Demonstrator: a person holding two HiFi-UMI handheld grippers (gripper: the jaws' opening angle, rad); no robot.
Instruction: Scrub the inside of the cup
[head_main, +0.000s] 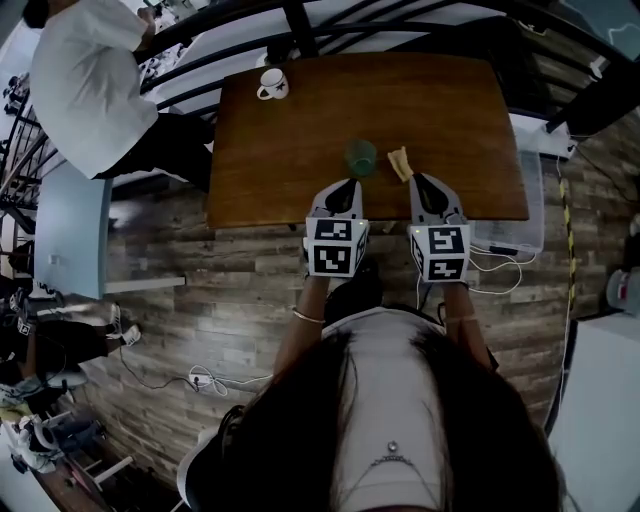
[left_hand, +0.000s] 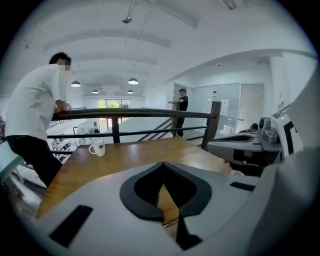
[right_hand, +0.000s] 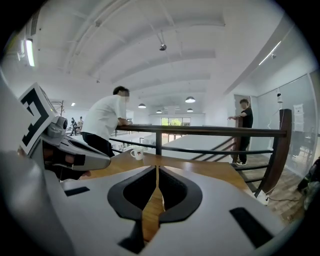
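A green cup (head_main: 361, 157) stands on the wooden table (head_main: 300, 110) just beyond my left gripper (head_main: 345, 186). A yellow sponge (head_main: 400, 163) lies to its right, just ahead of my right gripper (head_main: 423, 184). Both grippers hover side by side at the table's near edge, shut and empty. In the left gripper view the left gripper (left_hand: 161, 184) has its jaws together with only the table showing past them. The right gripper (right_hand: 157, 187) looks the same in its own view. Neither the green cup nor the sponge shows in the gripper views.
A white mug (head_main: 272, 84) sits at the table's far left corner, also seen as the mug (left_hand: 97, 147) and the mug (right_hand: 136, 154). A black railing (right_hand: 200, 131) runs behind the table. A person in a white shirt (head_main: 85, 80) leans on it; another person (right_hand: 243, 131) stands further back.
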